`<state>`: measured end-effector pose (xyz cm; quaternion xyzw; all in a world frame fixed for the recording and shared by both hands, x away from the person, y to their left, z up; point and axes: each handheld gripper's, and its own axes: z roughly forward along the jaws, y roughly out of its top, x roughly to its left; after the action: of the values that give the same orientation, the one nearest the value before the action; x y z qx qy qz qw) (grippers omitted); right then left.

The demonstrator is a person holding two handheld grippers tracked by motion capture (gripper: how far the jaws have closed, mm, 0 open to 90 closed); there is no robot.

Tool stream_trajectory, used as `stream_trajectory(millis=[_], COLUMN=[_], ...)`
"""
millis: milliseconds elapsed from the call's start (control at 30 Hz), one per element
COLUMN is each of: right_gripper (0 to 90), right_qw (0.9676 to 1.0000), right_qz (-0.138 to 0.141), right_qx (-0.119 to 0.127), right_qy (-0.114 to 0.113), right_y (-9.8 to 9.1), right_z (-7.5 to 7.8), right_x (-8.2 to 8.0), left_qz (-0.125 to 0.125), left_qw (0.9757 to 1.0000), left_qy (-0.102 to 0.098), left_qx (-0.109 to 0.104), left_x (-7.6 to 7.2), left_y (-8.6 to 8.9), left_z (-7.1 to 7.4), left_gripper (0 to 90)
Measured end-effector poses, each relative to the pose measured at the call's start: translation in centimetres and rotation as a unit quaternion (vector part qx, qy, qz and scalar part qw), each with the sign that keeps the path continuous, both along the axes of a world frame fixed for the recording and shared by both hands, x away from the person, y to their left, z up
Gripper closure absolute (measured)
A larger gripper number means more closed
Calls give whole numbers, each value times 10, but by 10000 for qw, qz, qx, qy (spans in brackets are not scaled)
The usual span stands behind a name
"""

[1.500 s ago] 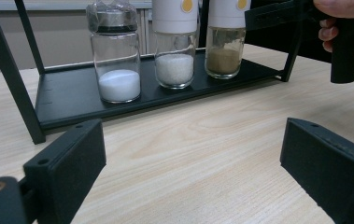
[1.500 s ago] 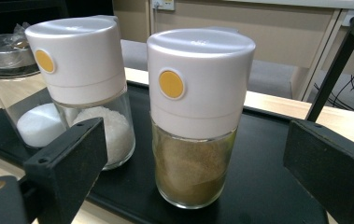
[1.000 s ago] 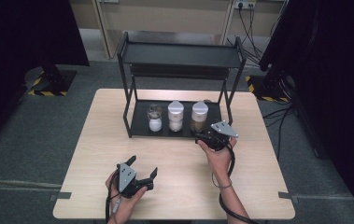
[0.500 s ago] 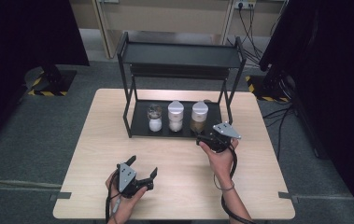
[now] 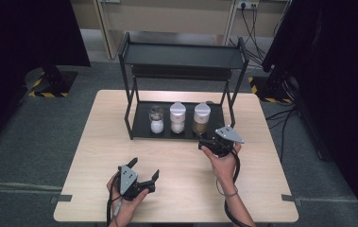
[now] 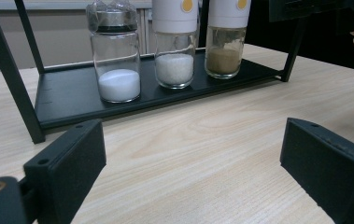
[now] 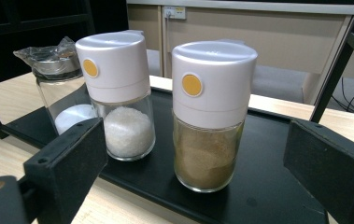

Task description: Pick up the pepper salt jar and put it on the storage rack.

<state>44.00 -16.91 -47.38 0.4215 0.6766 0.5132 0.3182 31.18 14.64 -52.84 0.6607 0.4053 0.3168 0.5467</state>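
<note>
**Right gripper lined up on the brown jar**

My right gripper (image 5: 208, 140) is spread wide, empty — the brown-spice jar (image 7: 210, 116) stands upright on the rack's black tray (image 7: 268, 186) at its twelve o'clock. My left gripper (image 5: 143, 171) rests wide open on the bench (image 5: 186, 189).

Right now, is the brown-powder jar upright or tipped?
Upright: the brown-powder jar stands on its base on the rack's bottom shelf, white cap on top.
</note>
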Motion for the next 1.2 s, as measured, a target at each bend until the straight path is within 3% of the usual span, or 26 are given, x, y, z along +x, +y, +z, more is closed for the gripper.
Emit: stream_trajectory(millis=[1200], right_gripper=[64], right_qw=[9999], right_qz=[85], right_qx=[57], right_qy=[-24], right_y=[-10], right_z=[-3], right_x=[-24], left_qz=[11], left_qw=[10000], left_qy=[-9], left_qx=[4], left_x=[0], left_y=[0], left_z=[0], left_gripper=[63])
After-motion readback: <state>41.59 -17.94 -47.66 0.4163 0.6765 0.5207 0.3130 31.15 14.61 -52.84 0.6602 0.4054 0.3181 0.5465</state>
